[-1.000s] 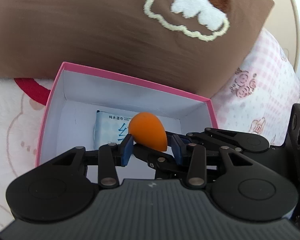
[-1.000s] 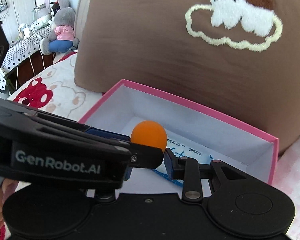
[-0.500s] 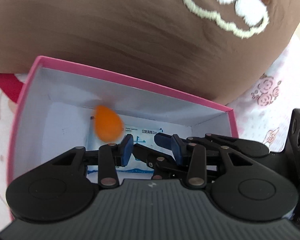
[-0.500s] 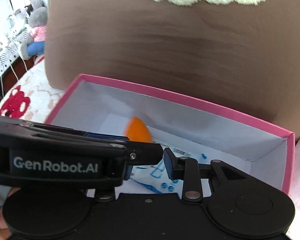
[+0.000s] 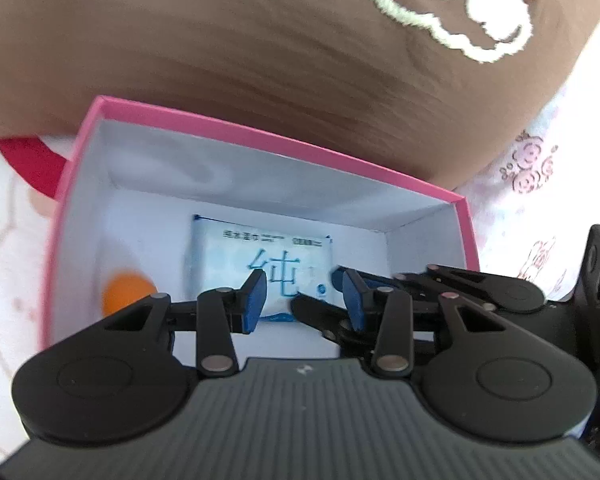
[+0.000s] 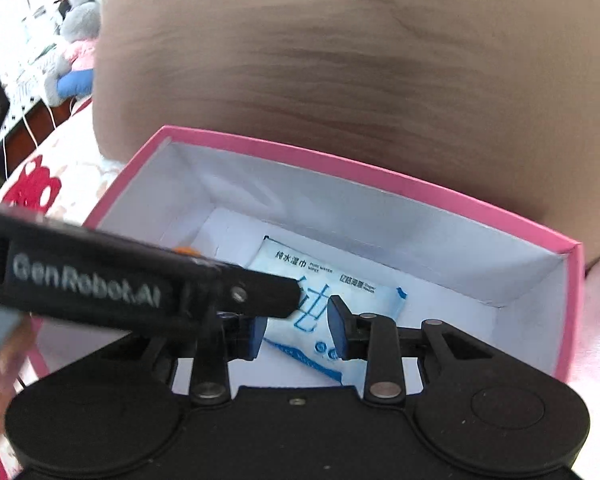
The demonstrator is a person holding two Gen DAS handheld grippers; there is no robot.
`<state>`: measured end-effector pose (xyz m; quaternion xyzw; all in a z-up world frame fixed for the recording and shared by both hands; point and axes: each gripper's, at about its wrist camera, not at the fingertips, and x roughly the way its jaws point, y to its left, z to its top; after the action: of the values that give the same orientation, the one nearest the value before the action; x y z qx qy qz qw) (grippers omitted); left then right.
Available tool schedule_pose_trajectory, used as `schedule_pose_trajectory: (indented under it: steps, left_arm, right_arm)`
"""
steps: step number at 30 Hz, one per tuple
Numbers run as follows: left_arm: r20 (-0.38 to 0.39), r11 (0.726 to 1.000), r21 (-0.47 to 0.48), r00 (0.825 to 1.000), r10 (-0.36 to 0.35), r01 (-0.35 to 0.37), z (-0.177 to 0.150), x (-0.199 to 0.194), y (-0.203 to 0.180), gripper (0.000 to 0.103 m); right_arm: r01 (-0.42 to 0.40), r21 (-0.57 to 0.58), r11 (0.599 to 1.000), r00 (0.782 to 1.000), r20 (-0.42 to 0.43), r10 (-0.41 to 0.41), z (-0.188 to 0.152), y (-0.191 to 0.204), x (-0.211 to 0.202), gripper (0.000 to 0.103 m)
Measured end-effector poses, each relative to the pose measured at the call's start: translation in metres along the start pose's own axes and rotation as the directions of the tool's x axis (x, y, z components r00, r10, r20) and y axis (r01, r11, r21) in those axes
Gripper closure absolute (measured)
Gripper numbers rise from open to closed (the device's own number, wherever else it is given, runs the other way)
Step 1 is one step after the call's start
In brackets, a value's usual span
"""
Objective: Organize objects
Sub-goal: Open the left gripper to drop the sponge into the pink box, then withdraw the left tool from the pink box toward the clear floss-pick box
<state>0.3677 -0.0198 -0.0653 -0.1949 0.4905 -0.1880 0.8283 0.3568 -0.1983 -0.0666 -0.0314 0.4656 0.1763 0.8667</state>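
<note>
On the bed point(image 5: 540, 184), a broad brown pillow point(image 5: 259, 60) with a stitched cloud fills the background. The open pink box point(image 5: 283, 148) sits against its front edge. Both tools reach over the near wall of the box. The left gripper point(image 5: 300, 300) crosses in front of the right gripper point(image 6: 295, 332). Each has its jaws released, standing a narrow gap apart with nothing between the pads.

A pale blue wipes packet point(image 5: 235, 264) lies flat on the box floor, straight ahead of and below both pairs of jaws. Its long axis runs across the left wrist view and slants in the right wrist view. The small orange egg-shaped piece point(image 5: 125, 292) rests in the near left corner of the box, beside the packet. It lies clear to the left of the left jaws, which are the nearer pair. In the right wrist view it is almost wholly hidden behind the left tool. With this piece boxed, the coming move is likely a lift out and away.
</note>
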Motion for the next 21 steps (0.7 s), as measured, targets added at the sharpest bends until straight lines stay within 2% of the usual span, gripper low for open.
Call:
schedule_pose_trajectory:
  steps: [6, 21]
  left_arm:
    - [0.022, 1.0, 0.012, 1.0, 0.011, -0.012, -0.005, -0.027, 0.0, 0.063]
    - [0.042, 0.991, 0.115, 0.997, 0.07, -0.075, -0.033, -0.087, -0.022, 0.061]
  right_arm:
    - [0.008, -0.055, 0.998, 1.0, 0.03, -0.007, -0.015, 0.015, -0.022, 0.065]
    - [0.039, -0.038, 0.999, 0.993, 0.114, -0.034, -0.024, 0.03, -0.083, 0.058]
